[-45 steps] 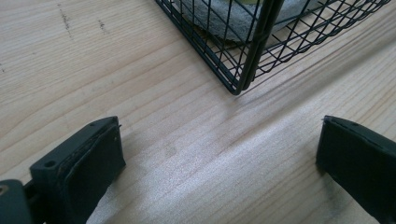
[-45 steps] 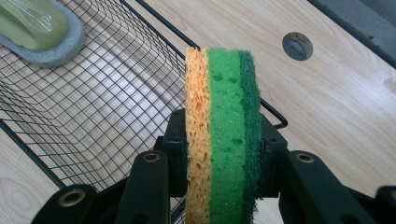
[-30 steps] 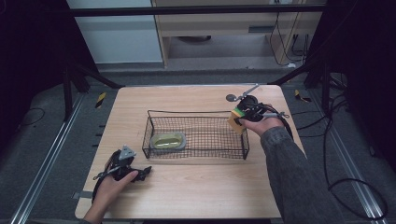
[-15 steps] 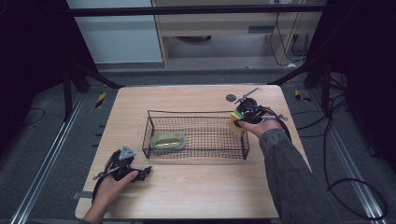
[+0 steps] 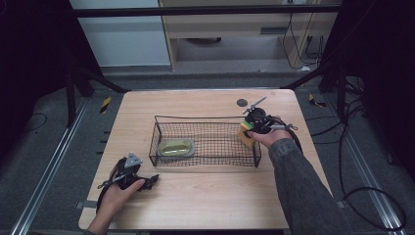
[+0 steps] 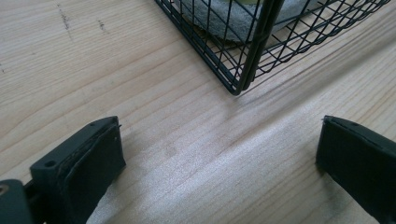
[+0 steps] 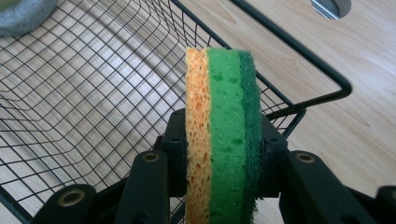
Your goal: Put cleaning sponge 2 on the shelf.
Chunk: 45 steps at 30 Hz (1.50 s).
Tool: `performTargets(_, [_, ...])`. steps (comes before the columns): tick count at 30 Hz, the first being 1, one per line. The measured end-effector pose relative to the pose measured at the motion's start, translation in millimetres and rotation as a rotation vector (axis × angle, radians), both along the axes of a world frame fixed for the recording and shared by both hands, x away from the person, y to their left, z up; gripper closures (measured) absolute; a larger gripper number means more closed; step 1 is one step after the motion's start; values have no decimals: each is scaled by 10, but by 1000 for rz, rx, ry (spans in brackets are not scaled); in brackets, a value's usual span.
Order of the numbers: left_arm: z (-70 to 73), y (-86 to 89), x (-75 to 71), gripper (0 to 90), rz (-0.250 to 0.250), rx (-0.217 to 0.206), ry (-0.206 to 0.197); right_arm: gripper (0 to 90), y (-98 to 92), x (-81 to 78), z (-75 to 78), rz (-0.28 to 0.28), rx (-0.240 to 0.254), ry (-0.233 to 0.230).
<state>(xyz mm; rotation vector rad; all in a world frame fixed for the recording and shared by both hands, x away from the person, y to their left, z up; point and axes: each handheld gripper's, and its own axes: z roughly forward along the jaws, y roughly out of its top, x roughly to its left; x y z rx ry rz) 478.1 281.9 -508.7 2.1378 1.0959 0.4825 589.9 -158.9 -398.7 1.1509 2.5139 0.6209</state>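
A: Where are the sponges relative to the right tongs [image 7: 222, 154]?

B: Pinched between them. In the right gripper view an orange sponge [image 7: 196, 140] and a green sponge [image 7: 231, 135] stand on edge, pressed side by side, with one black jaw flat against each outer face. The green one has a darker scouring layer on its far side.

A: And where is that over the desk [image 5: 205, 196]?

B: In the high view the sponges sit at the right end of the wire basket [image 5: 205, 157], right at its rim. From the right gripper view they hang above the basket's corner, with mesh behind and to the left.

A: The left tongs [image 6: 219, 154]?

B: Spread wide, nothing between them, only bare wood. They are near the basket's front left corner, apart from it. A grey pad [image 5: 177, 147] with something yellow-green on it lies inside the basket at that end.

A: Any writing or labels?

B: None that I can read
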Motion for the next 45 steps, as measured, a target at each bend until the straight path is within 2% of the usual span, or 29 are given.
performTargets(11, [0,0,0,0,0,0,0,642,25,-4,-98,5,-19,10])
performTargets(30, [0,0,0,0,-1,0,0,631,59,3,-138,3,-28,17])
performTargets(36, [0,0,0,0,-1,0,0,595,64,-16,-113,0,-20,17])
performTargets(40, [0,0,0,0,0,0,0,578,41,-62,-71,5,-15,-1])
performTargets(45, [0,-1,1,0,0,0,0,537,44,-150,-12,15,-13,2])
